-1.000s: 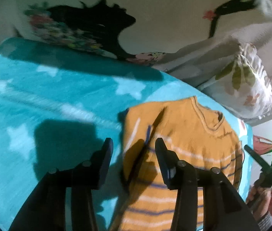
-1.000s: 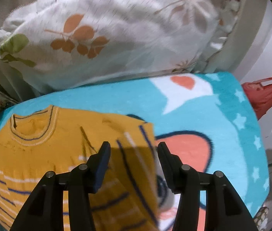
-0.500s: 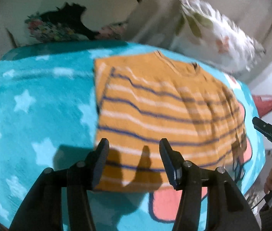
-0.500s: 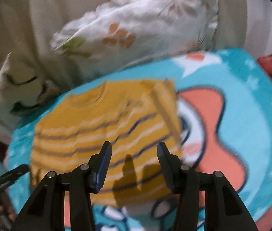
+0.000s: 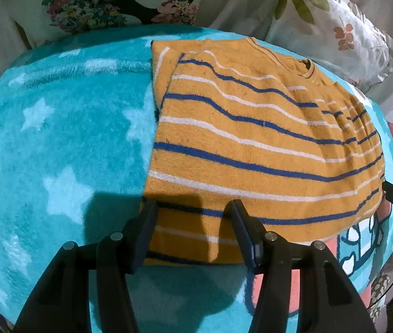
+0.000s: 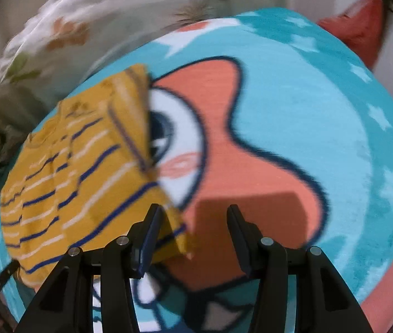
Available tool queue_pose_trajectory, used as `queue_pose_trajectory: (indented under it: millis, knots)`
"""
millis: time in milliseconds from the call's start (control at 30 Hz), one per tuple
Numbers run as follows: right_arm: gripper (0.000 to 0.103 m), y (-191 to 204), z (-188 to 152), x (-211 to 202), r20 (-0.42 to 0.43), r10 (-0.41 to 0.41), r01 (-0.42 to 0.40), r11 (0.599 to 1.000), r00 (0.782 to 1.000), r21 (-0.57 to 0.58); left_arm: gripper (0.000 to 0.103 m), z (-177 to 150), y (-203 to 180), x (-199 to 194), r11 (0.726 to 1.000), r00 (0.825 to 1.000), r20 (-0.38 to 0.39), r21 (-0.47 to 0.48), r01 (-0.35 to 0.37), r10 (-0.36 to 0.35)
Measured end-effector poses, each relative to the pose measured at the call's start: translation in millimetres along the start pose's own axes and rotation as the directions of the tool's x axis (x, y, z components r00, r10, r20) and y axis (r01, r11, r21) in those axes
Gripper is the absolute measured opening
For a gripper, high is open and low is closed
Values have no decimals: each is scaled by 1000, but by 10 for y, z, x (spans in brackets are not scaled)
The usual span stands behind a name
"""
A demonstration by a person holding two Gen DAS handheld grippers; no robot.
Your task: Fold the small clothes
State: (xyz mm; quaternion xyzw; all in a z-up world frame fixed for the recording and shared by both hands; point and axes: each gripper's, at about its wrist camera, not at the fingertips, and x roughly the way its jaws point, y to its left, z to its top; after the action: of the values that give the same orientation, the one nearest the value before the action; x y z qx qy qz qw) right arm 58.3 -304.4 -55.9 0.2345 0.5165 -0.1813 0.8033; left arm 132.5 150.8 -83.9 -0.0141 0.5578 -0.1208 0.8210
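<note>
Orange knitted sweater with blue and white stripes (image 5: pixel 265 144), sleeves folded in, was laid flat on a turquoise star-patterned fleece blanket (image 5: pixel 57 144); left gripper (image 5: pixel 190 230) and right gripper (image 6: pixel 190 230), both spread and unloaded, were poised over its hem corners, judged ready to be pinched and carried toward the collar.

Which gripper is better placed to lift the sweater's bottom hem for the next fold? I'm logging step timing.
Left, probably. The left gripper stands open directly over the orange striped sweater's near hem. The right gripper has only the hem's corner by one finger, with mostly blanket between.
</note>
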Motion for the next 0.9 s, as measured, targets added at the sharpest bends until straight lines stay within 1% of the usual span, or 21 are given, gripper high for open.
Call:
queue_pose_trajectory:
  millis: [67,133,233,300,333,367,400,467,500,567,600,667,733,767,800,833,867,900]
  knots:
    - [53,1,60,-117,29,-3,3,1000,1000,-1,53,3,11,20,1000,1000,-1,-6,9,-9]
    - [53,121,129,-243,64,6,-4,999,998,-39,53,8,25,29,1000,1000,-3,-14,21,-21]
    - [53,517,281,-379,105,37,-22,989,994,-146,56,15,34,33,999,999,-3,-20,34,-34]
    - [53,796,337,-414,114,49,-23,976,992,-215,57,14,41,32,999,999,-3,-19,36,-37]
    - [49,974,392,-396,110,71,-40,966,991,-256,58,14,37,31,999,999,-4,-15,36,-36]
    - [38,1115,441,-359,93,102,-73,958,990,-279,58,13,34,31,999,999,-4,-11,37,-37]
    - [34,1225,475,-301,68,130,-105,951,989,-290,58,15,28,35,999,999,-4,-9,37,-37]
    - [32,1440,575,-96,6,175,-165,941,985,-296,58,14,25,37,999,999,-2,-4,42,-42]
    - [32,1508,603,14,-20,174,-172,940,984,-296,58,12,26,36,999,999,-1,-1,44,-44]
    - [32,1563,672,245,-56,141,-151,947,988,-283,58,4,29,34,999,999,-1,7,49,-49]
    - [32,1546,725,369,-66,112,-125,957,992,-263,58,1,35,33,999,999,-1,11,53,-53]
    - [28,1435,841,544,-68,65,-78,973,996,-218,58,-8,45,19,998,998,-2,13,59,-59]
    - [25,1314,929,624,-65,54,-65,982,996,-176,58,-9,54,11,998,998,-3,12,63,-63]
    - [14,1284,969,627,-58,41,-50,985,997,-163,58,-9,64,10,998,998,-3,11,65,-65]
    - [12,1265,1006,630,-48,3,-11,987,999,-160,58,-16,73,5,998,998,-3,10,66,-66]
    - [12,1243,1032,642,-47,-15,8,987,999,-161,58,-16,76,4,998,998,-2,9,66,-66]
    - [12,1219,1061,643,-51,-10,2,989,999,-150,58,-16,81,3,998,998,-2,8,66,-66]
    - [15,1216,1071,628,-46,-20,13,989,999,-149,58,-21,81,3,998,998,-1,7,66,-66]
